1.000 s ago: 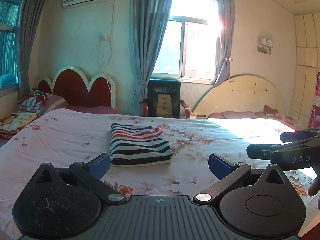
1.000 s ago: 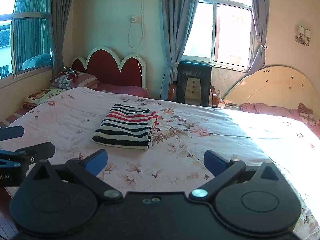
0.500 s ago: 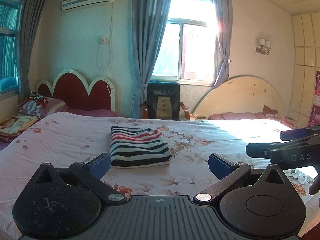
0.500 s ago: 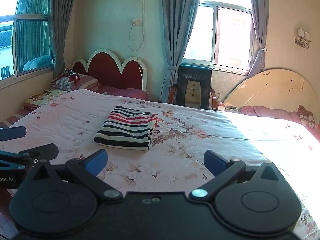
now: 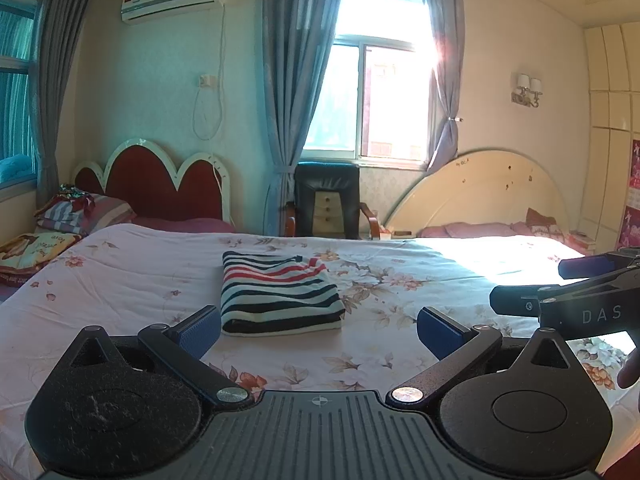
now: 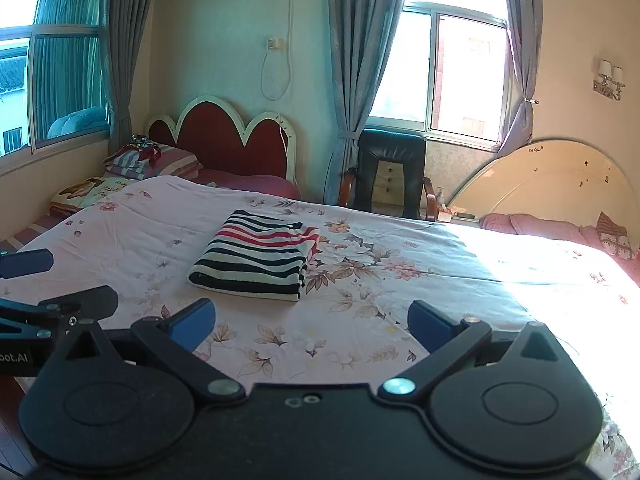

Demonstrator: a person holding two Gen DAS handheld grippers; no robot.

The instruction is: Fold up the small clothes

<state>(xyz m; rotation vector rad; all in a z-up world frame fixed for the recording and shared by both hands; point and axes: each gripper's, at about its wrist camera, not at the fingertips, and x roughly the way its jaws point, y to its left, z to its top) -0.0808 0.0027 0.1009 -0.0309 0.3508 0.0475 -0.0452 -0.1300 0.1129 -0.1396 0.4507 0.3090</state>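
Note:
A striped garment (image 5: 276,294) in black, white and red lies folded into a neat rectangle on the floral bedspread (image 5: 120,280). It also shows in the right wrist view (image 6: 256,254). My left gripper (image 5: 318,330) is open and empty, held above the near side of the bed, short of the garment. My right gripper (image 6: 312,322) is open and empty too, nearer than the garment. Each gripper shows at the edge of the other's view: the right one (image 5: 560,296) and the left one (image 6: 52,284).
Two beds stand side by side, with a red headboard (image 5: 160,184) and a cream headboard (image 5: 492,196). A black chair (image 5: 328,204) stands by the window between them. Pillows and folded bedding (image 5: 68,216) lie at the far left.
Both grippers have tilted up and drawn back slightly, so the folded garment sits lower in both views. The garment has not moved. Both grippers stay open.

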